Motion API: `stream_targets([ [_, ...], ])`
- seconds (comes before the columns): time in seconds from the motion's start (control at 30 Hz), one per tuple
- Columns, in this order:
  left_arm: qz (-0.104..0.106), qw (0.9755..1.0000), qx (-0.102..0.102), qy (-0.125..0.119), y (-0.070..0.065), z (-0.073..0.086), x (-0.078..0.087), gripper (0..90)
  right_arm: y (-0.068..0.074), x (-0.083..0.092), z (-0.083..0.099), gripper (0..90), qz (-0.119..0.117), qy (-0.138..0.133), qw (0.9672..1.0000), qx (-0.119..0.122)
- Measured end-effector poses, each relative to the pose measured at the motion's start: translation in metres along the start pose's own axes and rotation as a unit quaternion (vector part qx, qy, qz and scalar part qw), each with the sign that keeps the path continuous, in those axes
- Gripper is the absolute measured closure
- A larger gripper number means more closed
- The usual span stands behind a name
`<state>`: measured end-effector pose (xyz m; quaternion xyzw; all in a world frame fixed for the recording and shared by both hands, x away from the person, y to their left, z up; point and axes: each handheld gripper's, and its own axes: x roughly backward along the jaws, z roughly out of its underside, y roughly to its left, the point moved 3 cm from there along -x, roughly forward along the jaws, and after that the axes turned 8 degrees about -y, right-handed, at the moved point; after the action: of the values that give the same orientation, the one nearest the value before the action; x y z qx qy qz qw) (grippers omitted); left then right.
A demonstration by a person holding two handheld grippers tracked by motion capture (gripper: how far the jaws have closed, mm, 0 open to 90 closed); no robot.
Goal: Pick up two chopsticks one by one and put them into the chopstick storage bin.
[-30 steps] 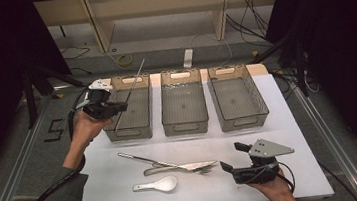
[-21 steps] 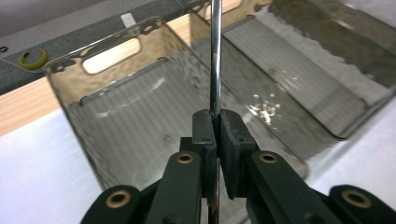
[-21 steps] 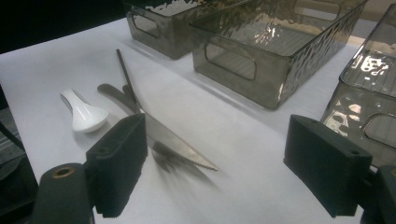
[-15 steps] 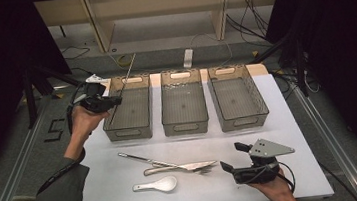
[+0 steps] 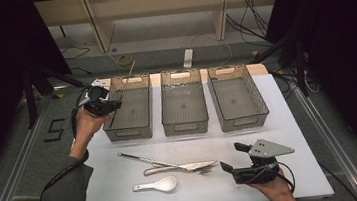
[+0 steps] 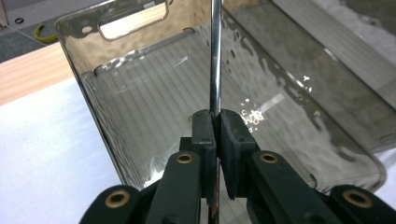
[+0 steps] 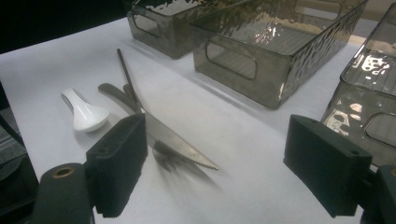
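Left gripper (image 5: 109,106): upper left of the high view, beside the near left corner of the left bin; jaws clamped on a thin metal rod.
Rod (image 5: 127,80): slants up and to the right from the jaws, over the left bin; in the left gripper view (image 6: 215,56) it rises straight up the middle of the frame from between the pads (image 6: 204,130).
Left bin (image 5: 142,129): leftmost of three smoky clear bins across the middle of the high view.
Right gripper (image 5: 233,160): lower right of the high view, jaws apart, holding nothing, pointing left at the cutlery.
Knife (image 7: 180,142): centre of the right gripper view, on the white mat between the jaws.
Fork (image 5: 205,169): lower centre of the high view, under the knife tip.
Spoon (image 5: 158,185): white, bottom centre of the high view, apart from the knife.
Middle bin (image 5: 186,127): centre.
Right bin (image 5: 241,122): right of centre.
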<state>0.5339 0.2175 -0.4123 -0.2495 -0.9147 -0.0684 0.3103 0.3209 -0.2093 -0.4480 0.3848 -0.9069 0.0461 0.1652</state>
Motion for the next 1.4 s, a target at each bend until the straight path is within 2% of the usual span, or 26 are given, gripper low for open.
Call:
stream_targets([
  [0.37,-0.003,0.9998,0.003,0.02,0.001,0.012,-0.012,83.4,0.0,0.0,0.0,22.2,0.0,0.001,1.0,0.0],
  [0.47,-0.01,0.9997,0.008,0.022,0.002,0.013,-0.013,81.7,0.0,0.0,0.0,22.2,-0.001,0.001,1.0,-0.001],
  [0.57,-0.01,0.9996,0.011,0.026,0.0,0.012,-0.012,70.7,0.0,0.0,0.0,22.2,-0.001,0.0,1.0,-0.001],
  [0.63,-0.009,0.9996,-0.003,0.027,-0.004,0.01,-0.008,65.5,0.0,0.0,0.0,22.2,-0.001,0.001,1.0,-0.001],
  [0.77,0.015,0.9997,-0.001,0.02,-0.016,0.007,0.001,51.8,0.0,0.0,0.0,22.2,-0.001,0.0,1.0,-0.001],
  [0.83,0.022,0.9996,-0.012,0.01,-0.023,0.007,0.006,46.0,0.0,0.0,0.0,22.2,0.0,0.0,1.0,0.0],
  [0.93,0.043,0.9982,-0.038,0.017,-0.035,0.01,0.015,39.6,0.0,0.001,0.0,22.2,0.001,-0.001,1.0,-0.001],
  [0.97,0.043,0.9982,-0.038,0.017,-0.035,0.01,0.015,37.6,0.0,0.001,0.0,22.2,0.001,-0.001,1.0,-0.001],
  [1.0,0.065,0.9969,-0.043,0.013,-0.041,0.014,0.021,36.6,0.0,0.0,0.0,22.2,0.002,0.0,1.0,-0.001],
  [1.03,0.073,0.9957,-0.051,0.025,-0.044,0.015,0.022,36.2,0.0,0.0,0.0,22.2,0.001,0.001,1.0,-0.001],
  [1.1,0.07,0.9938,-0.078,0.036,-0.049,0.016,0.026,33.6,0.001,0.0,-0.001,22.2,-0.001,-0.002,1.0,0.0],
  [1.17,0.088,0.9904,-0.095,0.049,-0.055,0.018,0.03,33.1,0.002,0.0,-0.001,22.2,-0.002,-0.001,1.0,0.003],
  [1.23,0.093,0.9875,-0.111,0.063,-0.062,0.02,0.033,30.3,0.003,0.001,-0.001,22.2,-0.002,-0.002,1.0,0.003],
  [1.33,0.107,0.9808,-0.14,0.082,-0.07,0.026,0.036,28.2,0.002,0.002,0.0,22.2,-0.002,-0.001,1.0,0.003],
  [1.4,0.115,0.9781,-0.148,0.09,-0.075,0.029,0.037,26.3,0.002,0.002,-0.001,22.2,-0.002,-0.001,1.0,0.004],
])
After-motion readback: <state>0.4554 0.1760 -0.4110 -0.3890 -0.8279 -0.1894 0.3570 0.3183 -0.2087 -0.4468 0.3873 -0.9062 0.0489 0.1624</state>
